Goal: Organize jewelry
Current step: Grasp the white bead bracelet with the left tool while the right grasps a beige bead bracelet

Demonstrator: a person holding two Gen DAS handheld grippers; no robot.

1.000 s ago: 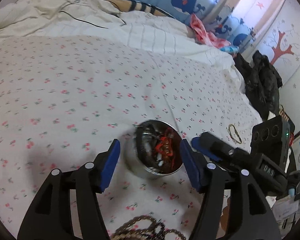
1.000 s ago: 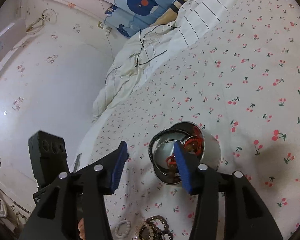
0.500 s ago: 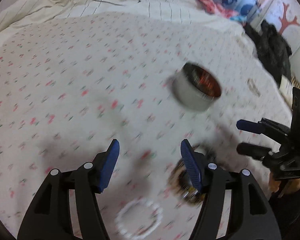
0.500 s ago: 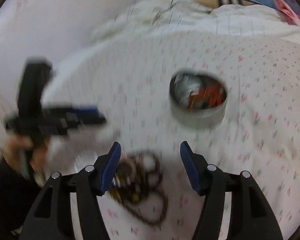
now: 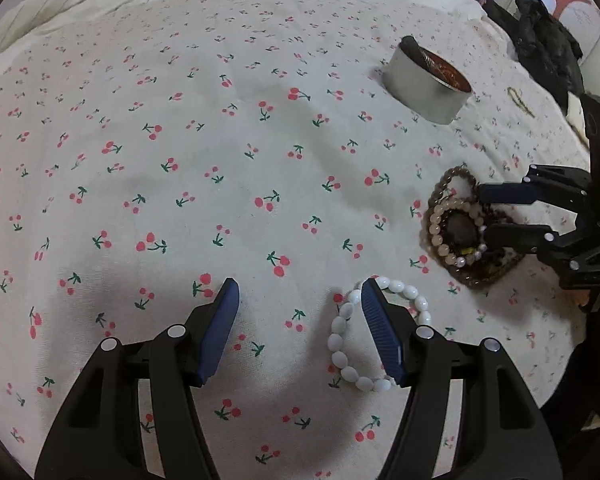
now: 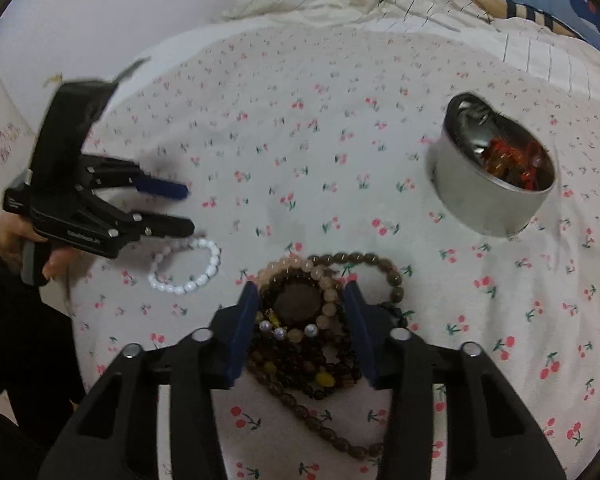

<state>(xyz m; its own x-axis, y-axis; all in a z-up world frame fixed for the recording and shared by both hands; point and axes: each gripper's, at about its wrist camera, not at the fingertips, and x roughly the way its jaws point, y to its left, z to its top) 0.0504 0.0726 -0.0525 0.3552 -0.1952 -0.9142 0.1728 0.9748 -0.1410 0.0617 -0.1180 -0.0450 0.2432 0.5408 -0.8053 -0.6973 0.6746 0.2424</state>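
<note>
A round metal tin (image 5: 426, 82) (image 6: 496, 182) with red and amber beads inside stands on the cherry-print bedsheet. A white bead bracelet (image 5: 374, 338) (image 6: 188, 266) lies flat; my open left gripper (image 5: 300, 304) has its right finger over it. It also shows in the right wrist view (image 6: 186, 210). A pile of brown and pink bead bracelets (image 5: 460, 228) (image 6: 312, 320) lies under my open right gripper (image 6: 302, 300), whose fingers straddle it. The right gripper also shows in the left wrist view (image 5: 482, 212).
A thin chain (image 5: 520, 100) lies on the sheet right of the tin. Dark clothing (image 5: 548, 44) is heaped at the bed's far right. A rumpled striped duvet (image 6: 380, 4) with a black cable lies at the back. The bed edge and wall (image 6: 60, 20) are on the left.
Both grippers pulled back from the tin and came low over the jewelry. The left is now at the white bracelet, the right over the bead pile. Both stayed open.
</note>
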